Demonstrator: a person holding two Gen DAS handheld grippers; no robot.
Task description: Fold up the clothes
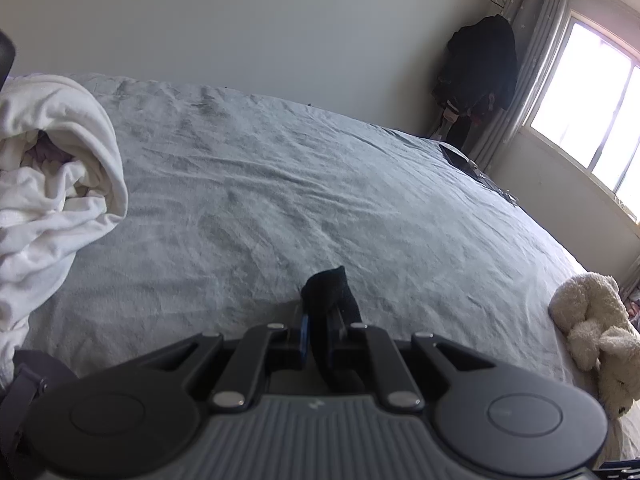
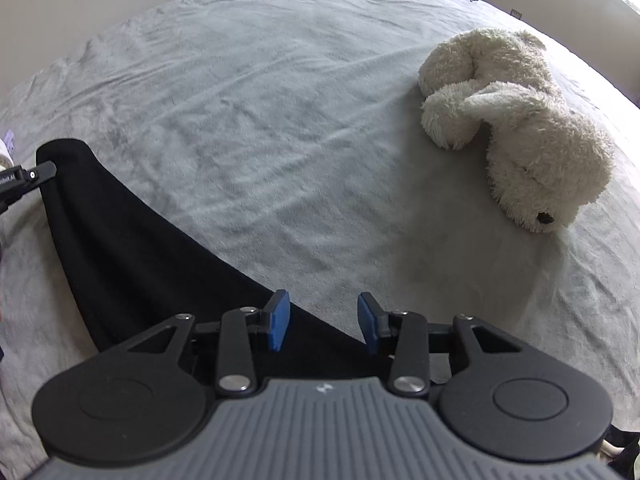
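1. The bed (image 2: 280,100) bears everything, giving a flat folding surface.
2. The black garment (image 2: 132,248) lies along its near edge, one corner lifted.
3. The left gripper (image 1: 320,320) pinches that corner, probably for spreading it.
4. The right gripper (image 2: 324,322), angled down, is part-open and empty over the other end.

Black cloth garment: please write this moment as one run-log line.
left gripper: shut on black cloth garment | right gripper: open, above its edge | grey bedsheet
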